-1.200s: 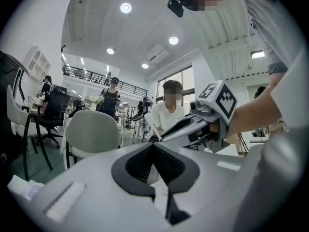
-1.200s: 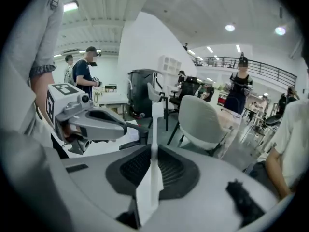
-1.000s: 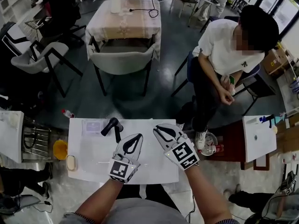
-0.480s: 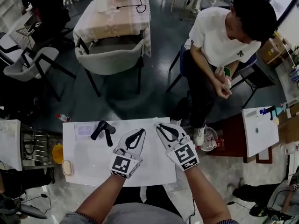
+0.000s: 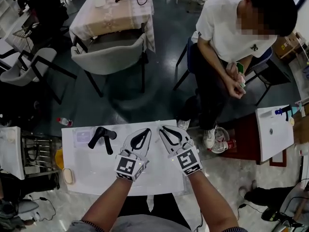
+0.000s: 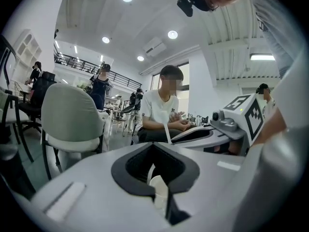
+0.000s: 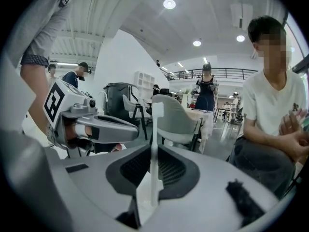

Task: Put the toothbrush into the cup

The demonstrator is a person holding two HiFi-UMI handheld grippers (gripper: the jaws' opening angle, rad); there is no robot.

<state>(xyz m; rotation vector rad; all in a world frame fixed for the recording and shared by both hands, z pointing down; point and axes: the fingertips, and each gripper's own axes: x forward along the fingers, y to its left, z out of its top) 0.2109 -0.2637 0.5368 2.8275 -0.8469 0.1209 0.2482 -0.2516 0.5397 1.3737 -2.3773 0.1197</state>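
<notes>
A white toothbrush [image 7: 154,149] stands upright between the black pads of my right gripper [image 7: 154,148], which is shut on its handle. In the left gripper view the toothbrush [image 6: 167,132] shows as a thin white stick rising from the right gripper [image 6: 195,134]. In the head view my right gripper [image 5: 162,128] and left gripper [image 5: 146,131] hover side by side over the far half of the white table [image 5: 96,173]. The tips of the left gripper [image 6: 152,146] meet and I see nothing gripped in it. I cannot pick out a cup with certainty.
A black handled device [image 5: 100,137] lies on the table's left part beside a flat translucent thing [image 5: 79,135]. A person in a white shirt [image 5: 227,30] sits beyond the table's right corner. A grey chair [image 5: 108,57] and a clothed table [image 5: 111,16] stand further off.
Both grippers have moved together toward the table's far edge and sunk a little. The toothbrush stays in the right gripper.
</notes>
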